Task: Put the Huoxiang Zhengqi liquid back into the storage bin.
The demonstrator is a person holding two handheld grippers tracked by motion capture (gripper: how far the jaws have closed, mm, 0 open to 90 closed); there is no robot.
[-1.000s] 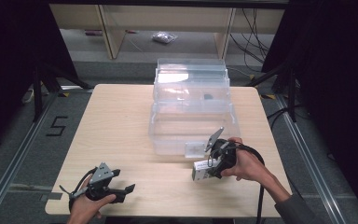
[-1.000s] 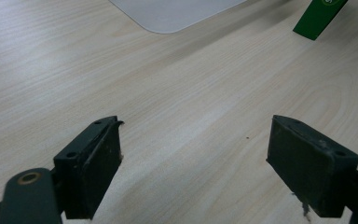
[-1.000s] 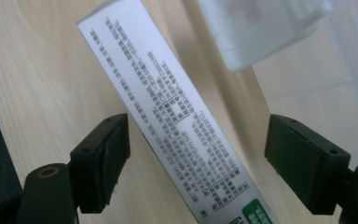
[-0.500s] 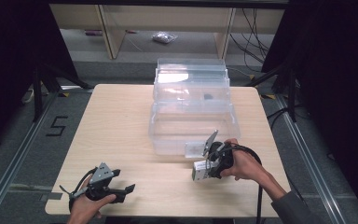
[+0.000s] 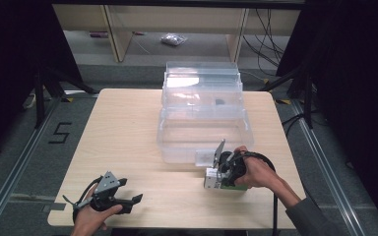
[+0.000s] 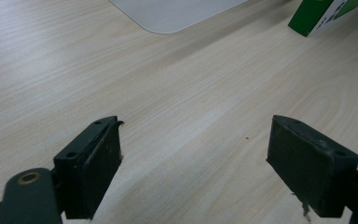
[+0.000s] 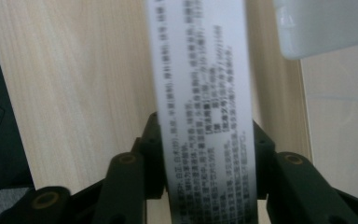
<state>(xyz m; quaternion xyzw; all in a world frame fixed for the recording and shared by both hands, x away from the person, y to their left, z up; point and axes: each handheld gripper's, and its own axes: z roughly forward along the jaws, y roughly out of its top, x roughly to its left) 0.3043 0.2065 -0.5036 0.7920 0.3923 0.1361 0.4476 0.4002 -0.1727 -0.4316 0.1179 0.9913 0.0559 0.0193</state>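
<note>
Green-and-white carton [image 5: 220,180] clamped between the jaws of the right gripper [image 5: 226,169], low over the table [image 5: 128,128] just in front of the clear bin [image 5: 204,129]; lift it clear of the rim before releasing. Left gripper [image 6: 193,163] rests with jaws apart. Since half a second ago the carton has shifted only slightly

One wooden surface [image 5: 128,132] carries everything. On it stand two clear plastic bins [image 5: 204,130], one behind the other, toward the far edge. There is one small green-and-white carton [image 5: 215,180]. Two claws are present: one left claw [image 5: 128,202] and one right claw [image 5: 221,172].
</note>
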